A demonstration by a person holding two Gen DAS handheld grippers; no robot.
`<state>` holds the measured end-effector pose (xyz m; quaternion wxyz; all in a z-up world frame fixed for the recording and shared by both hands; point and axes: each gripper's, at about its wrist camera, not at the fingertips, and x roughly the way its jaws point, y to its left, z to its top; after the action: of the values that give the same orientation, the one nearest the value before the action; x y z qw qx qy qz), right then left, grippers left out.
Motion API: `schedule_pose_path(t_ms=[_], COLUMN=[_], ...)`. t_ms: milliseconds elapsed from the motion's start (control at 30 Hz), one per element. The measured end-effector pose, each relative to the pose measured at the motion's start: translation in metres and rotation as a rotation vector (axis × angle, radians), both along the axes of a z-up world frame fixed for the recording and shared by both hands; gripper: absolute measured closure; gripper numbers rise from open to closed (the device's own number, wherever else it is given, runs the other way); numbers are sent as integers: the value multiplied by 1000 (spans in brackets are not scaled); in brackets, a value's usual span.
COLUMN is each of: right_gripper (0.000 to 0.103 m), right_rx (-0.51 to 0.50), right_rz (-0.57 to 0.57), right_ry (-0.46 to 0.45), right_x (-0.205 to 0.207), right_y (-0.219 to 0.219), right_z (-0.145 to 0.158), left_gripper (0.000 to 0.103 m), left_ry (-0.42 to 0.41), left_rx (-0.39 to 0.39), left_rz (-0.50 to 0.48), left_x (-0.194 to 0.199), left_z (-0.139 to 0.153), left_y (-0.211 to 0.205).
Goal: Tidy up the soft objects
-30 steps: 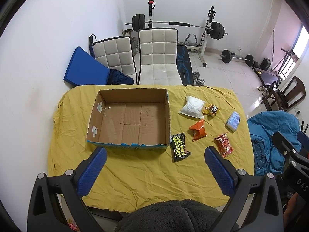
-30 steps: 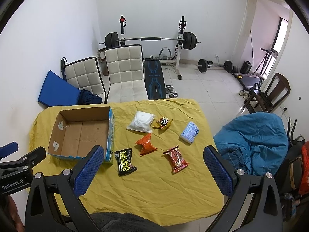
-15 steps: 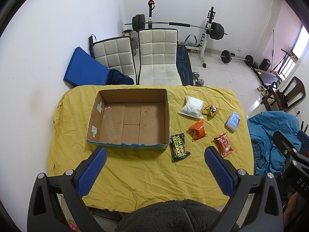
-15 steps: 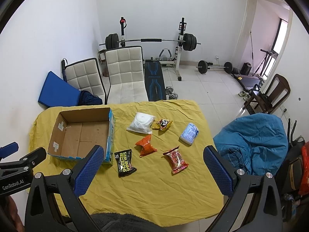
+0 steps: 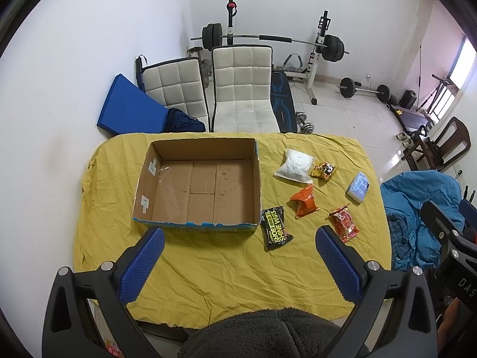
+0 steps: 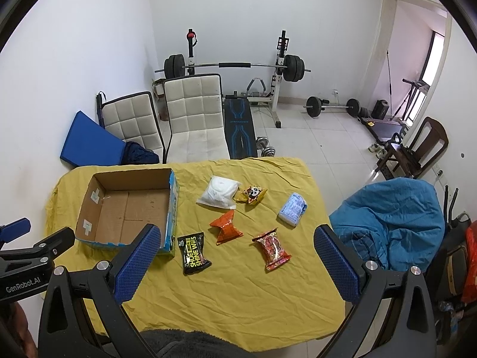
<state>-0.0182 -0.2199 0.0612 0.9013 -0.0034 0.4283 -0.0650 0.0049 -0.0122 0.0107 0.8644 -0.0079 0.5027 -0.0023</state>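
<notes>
An empty cardboard box [image 5: 167, 220] [image 6: 89, 208] sits on the left of a yellow-covered table [image 5: 208, 268] [image 6: 238, 283]. To its right lie soft packets: a black one [image 5: 275, 228] [image 6: 193, 252], an orange one [image 5: 304, 201] [image 6: 226, 228], a red one [image 5: 343, 223] [image 6: 272, 249], a white bag [image 5: 295, 165] [image 6: 219, 192], a yellow panda packet [image 5: 325, 170] [image 6: 252, 194] and a pale blue pack [image 5: 357, 187] [image 6: 292, 205]. My left gripper [image 5: 238, 262] and right gripper [image 6: 235, 262] are open and empty, held high above the table's near edge.
Two white chairs [image 5: 241, 89] stand behind the table with a blue mat [image 5: 128, 110] against the wall. A weight bench and barbells [image 6: 232, 68] fill the back. A blue beanbag [image 6: 393, 217] sits right of the table. A dark fleece garment [image 5: 268, 334] is below.
Both views have shifted very slightly; the table and packets sit a little lower in the frames. Nothing on the table has moved. Both grippers stay open.
</notes>
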Motion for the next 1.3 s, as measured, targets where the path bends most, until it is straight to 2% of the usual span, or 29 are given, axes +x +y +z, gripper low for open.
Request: schedule_pose_path(t_ms=[467,667,800,900,967,1067,1100,1167,1300], right_gripper=[0,0,0,0,0,0,0,0,0], right_rx=[22,33,40,54,38,30,32,35,36], right_rz=[-14,-64,-99,-81,-47,-1,9,27,61], right_ry=[10,69,176,269,345,438,466,530,600], right_x=[-8,10,41,66,87,109,116,129,147], right_y=[-9,-51,-91,-119,-136,-153,-159,-171,-182], right_z=[-10,-43,-94,-152,-201,-265,-285,-326,-379], left_gripper=[0,0,0,0,0,3,5,6,6], left_ry=[9,42,136,219,284,379,419,467,575], left_rx=[-5,-28,-40,-61,-82,-105,-135,-129,-160], left_rz=[-17,-49,-71,-74,-72,-66,-66,-42,42], left_x=[4,25,52,68,78,90,95,99,110], left_z=[-2,-28,-78,-127,-161,-212,-232,-259,-321], left_y=[-6,-21,-38,-51,-61,-79,-87,-93,-98])
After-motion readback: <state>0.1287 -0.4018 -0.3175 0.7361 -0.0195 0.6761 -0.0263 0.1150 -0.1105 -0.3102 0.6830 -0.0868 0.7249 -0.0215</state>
